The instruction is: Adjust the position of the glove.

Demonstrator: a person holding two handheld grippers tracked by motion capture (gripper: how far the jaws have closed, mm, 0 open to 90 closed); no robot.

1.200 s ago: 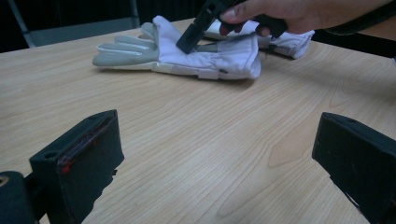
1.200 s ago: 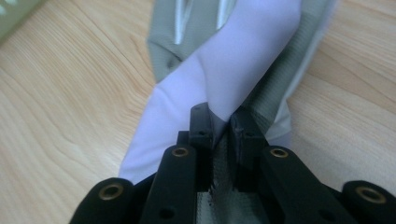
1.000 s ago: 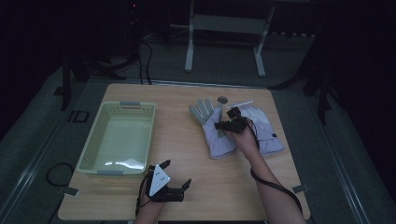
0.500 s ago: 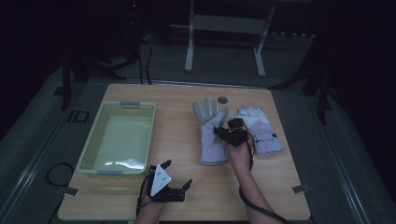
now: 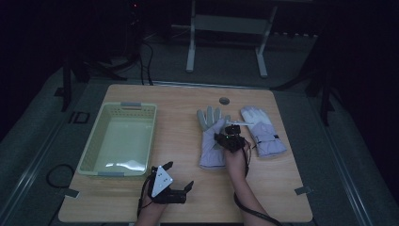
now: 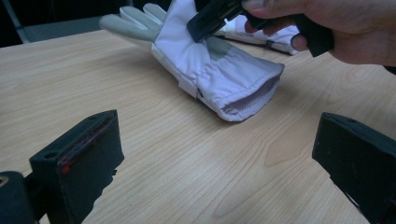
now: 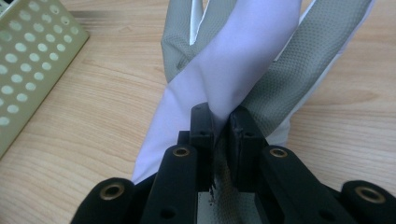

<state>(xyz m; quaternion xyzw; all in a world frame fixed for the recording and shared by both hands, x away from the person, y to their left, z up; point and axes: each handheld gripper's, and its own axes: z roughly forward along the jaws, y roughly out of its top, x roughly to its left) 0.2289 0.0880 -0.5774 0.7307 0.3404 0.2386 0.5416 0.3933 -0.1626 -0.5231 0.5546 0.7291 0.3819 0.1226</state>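
Right gripper (image 5: 229, 140) is pinching a fold of the white-and-grey padded fabric glove (image 5: 212, 141); in the right gripper view the two black jaws are closed tight on a raised ridge of white cloth (image 7: 219, 116), with the grey textured palm panels on either side. That glove lies near the middle of the light wooden table (image 5: 188, 197), fingers toward the far edge, cuff toward the near edge. A second white padded glove (image 5: 262, 133) lies just beside it, nearer the right edge. The pale green perforated plastic basket (image 5: 120, 139) sits by the left edge and looks empty. The left gripper (image 5: 170, 188) rests low at the near edge, jaws spread wide with nothing between them; in the left gripper view its black pads (image 6: 81, 156) frame the glove's open cuff (image 6: 247, 100).

Judged step: lifting the pinched glove, probably to go into the basket. To do it well:
- Keep the pinch firm; the fold is thin and the fabric is slick, so it may slip.
- Lift straight up until the cuff clears the table, then travel left.
- Expect the glove to hang and swing, so carry it high enough to clear the basket's near rim.
- Avoid dragging it across the second glove.
- Release over the basket's centre, not over its wall.
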